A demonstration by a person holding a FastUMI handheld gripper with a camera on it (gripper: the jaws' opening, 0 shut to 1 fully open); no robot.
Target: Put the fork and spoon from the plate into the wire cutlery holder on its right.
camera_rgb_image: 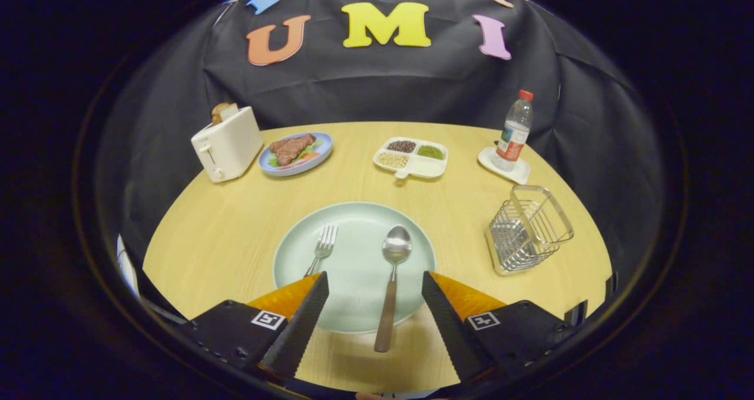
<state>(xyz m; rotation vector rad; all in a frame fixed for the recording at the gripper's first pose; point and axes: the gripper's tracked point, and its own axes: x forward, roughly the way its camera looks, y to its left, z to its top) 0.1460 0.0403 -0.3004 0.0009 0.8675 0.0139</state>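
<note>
The claw (pixel 372 282) hung wide open, empty; the spoon (pixel 392 282) lay lengthwise between its fingers, handle nearest.

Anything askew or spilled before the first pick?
Nothing spilled. Only the spoon overhangs the plate, handle past the near rim. Fork lies on it, wire cutlery holder upright. Gripper open.

Gripper (pixel 372 282) fingers (pixel 300 323) spread wide
</note>
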